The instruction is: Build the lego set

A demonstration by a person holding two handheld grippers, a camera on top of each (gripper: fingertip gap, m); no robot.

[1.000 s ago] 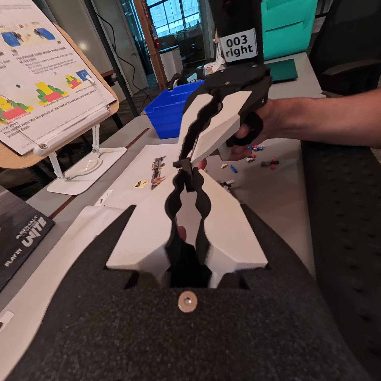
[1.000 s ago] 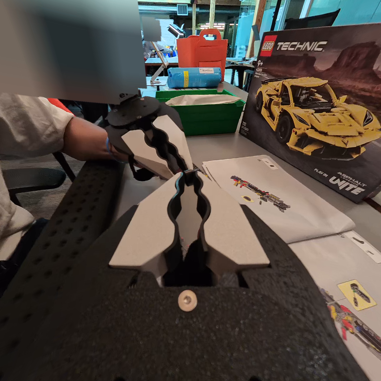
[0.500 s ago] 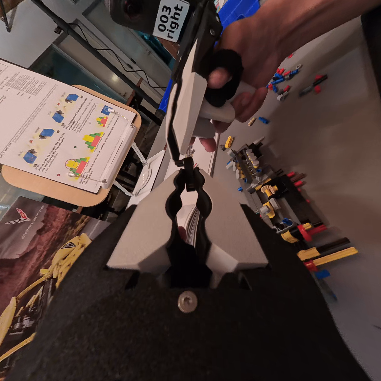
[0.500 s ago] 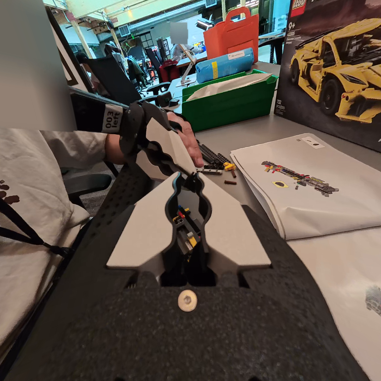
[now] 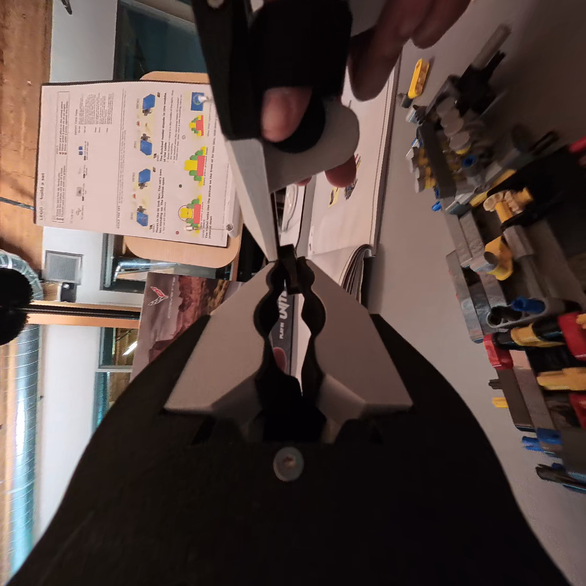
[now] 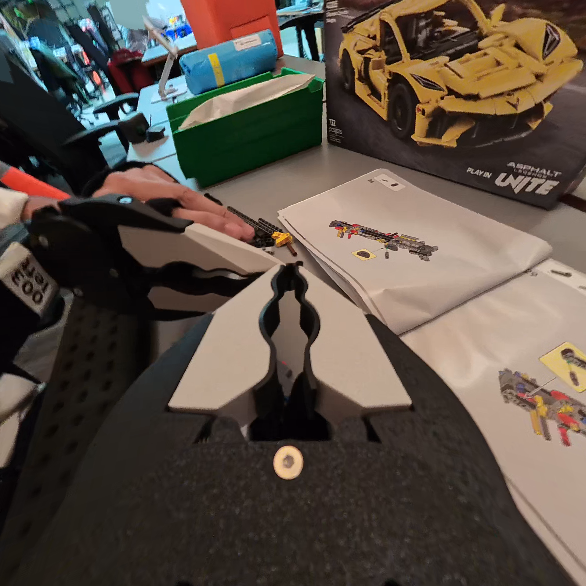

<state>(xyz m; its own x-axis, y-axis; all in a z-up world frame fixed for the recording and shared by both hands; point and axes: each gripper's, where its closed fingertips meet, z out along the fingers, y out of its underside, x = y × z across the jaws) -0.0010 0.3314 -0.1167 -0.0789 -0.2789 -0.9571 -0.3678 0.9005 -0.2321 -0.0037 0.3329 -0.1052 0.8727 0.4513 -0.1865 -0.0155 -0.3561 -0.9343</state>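
Grey tabletop (image 6: 279,177) fills the room's centre, backed by the car-set box (image 6: 453,79) and a green bin (image 6: 250,133), with the instruction booklet (image 6: 412,241) lying open in front of them. Beyond it, in the left wrist view, a printed sheet rests on a wooden stand (image 5: 133,158). Along the table's far side in that view stretches the half-built chassis (image 5: 494,253), long and narrow, well apart from both tools.

Above the table the two grippers meet tip to tip. The left gripper (image 5: 290,266) is clenched on a small black piece (image 5: 291,269), whose long axis runs along the fingers and pokes out past their tips. The right gripper (image 6: 290,269) comes in across it, its tips touching that same piece; from the right wrist view its fingers look pinched together on the piece's other end, though the dark part is too small there to be sure how much of it they hold.

Judging by this, the coming move is a hand-over or a re-grip in mid-air, and the left gripper owns the firmer hold. Loose black beams and a yellow connector (image 6: 280,237) lie just beside the booklet's edge.
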